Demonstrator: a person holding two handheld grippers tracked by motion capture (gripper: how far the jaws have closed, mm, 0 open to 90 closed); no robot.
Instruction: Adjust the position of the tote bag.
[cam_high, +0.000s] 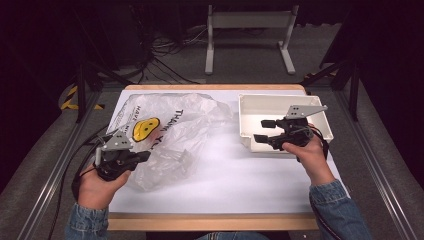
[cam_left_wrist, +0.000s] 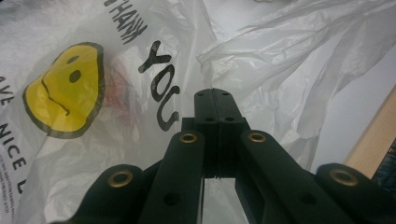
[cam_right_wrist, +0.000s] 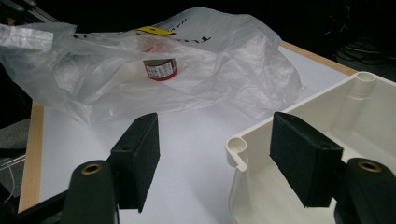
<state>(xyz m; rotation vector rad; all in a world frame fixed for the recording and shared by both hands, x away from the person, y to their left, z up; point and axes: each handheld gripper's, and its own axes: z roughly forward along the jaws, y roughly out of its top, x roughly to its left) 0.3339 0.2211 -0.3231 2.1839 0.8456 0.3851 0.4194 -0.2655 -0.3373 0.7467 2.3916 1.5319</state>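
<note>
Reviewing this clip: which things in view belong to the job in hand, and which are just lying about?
Part of the job:
- plastic bag, beside the shut left gripper
- red can seen through the bag
- white bin, its near wall between the open jaws of the right gripper

Just lying about:
- white stand on the floor beyond the table
- cables on the floor

Ahead of your right gripper (cam_right_wrist: 215, 163), the can (cam_right_wrist: 160, 69) shows only dimly through the plastic bag (cam_right_wrist: 224, 60); its label is unreadable. The tray (cam_right_wrist: 355, 116) beside that gripper is cut off at the picture's edge.
</note>
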